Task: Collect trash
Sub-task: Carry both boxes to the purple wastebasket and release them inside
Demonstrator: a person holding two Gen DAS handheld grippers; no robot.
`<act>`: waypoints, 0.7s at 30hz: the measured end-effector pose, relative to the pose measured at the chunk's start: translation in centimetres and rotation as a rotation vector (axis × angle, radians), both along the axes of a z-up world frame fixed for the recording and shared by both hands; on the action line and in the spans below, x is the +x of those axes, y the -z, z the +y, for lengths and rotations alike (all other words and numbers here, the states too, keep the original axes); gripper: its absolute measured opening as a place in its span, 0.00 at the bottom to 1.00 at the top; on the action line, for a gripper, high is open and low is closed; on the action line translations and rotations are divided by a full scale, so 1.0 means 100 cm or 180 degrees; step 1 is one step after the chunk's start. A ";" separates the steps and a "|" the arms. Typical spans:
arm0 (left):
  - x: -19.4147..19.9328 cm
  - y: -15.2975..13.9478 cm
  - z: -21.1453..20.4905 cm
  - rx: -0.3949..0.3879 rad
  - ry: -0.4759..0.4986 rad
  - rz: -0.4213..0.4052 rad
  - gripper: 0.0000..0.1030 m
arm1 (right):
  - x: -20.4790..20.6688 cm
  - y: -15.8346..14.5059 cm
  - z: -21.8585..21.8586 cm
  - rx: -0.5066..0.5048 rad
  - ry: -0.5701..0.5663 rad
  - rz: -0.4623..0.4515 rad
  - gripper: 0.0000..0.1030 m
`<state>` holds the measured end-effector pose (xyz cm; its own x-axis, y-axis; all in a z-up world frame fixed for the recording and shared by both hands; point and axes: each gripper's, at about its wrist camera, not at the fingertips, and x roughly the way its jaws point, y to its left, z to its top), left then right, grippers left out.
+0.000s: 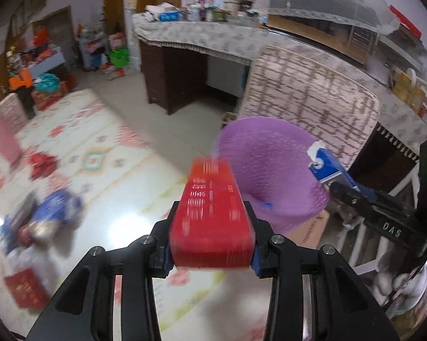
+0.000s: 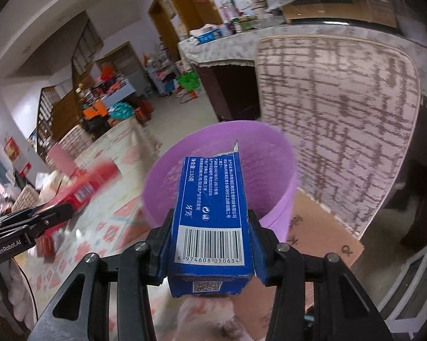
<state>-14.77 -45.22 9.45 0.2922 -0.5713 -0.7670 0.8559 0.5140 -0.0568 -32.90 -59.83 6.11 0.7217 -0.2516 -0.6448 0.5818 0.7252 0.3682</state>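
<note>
My left gripper (image 1: pixel 212 221) is shut on a red box (image 1: pixel 212 213) and holds it above the floor, left of a purple trash bin (image 1: pixel 270 164). My right gripper (image 2: pixel 210 227) is shut on a blue box (image 2: pixel 210 216) with a barcode, held over the near rim of the purple bin (image 2: pixel 273 193). The blue box (image 1: pixel 324 167) and the right gripper (image 1: pixel 344 191) show at the right in the left wrist view. The left gripper (image 2: pixel 62 209) with the red box (image 2: pixel 82 190) shows at the left in the right wrist view.
A patterned mattress (image 1: pixel 313 105) leans behind the bin. A flat cardboard sheet (image 2: pixel 321 236) lies under the bin. More litter, a blue bag (image 1: pixel 57 207) and a red box (image 1: pixel 27 287), lies on the patterned mat (image 1: pixel 99 153). A cloth-covered counter (image 1: pixel 199 37) stands behind.
</note>
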 end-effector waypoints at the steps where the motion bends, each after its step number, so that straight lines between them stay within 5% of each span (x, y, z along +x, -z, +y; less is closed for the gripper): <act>1: -0.001 0.001 -0.014 0.0000 0.0051 0.0031 0.38 | 0.000 0.000 -0.008 0.0014 0.0020 -0.0001 0.49; 10: 0.008 0.001 -0.079 -0.0064 0.0113 0.0160 0.43 | 0.022 0.004 -0.054 0.0081 0.0038 -0.0010 0.50; 14: 0.011 -0.007 -0.067 -0.0152 0.0037 0.0173 0.67 | 0.029 0.009 -0.059 0.0147 0.0033 -0.0014 0.58; 21: 0.011 -0.008 -0.023 -0.0166 -0.0112 0.0207 0.70 | 0.023 0.015 -0.050 0.0196 0.0019 -0.0014 0.64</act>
<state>-13.72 -47.55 10.29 0.2631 -0.6012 -0.7545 0.8311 0.5384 -0.1392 -30.57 -64.80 4.60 0.7233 -0.2157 -0.6559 0.5842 0.6977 0.4147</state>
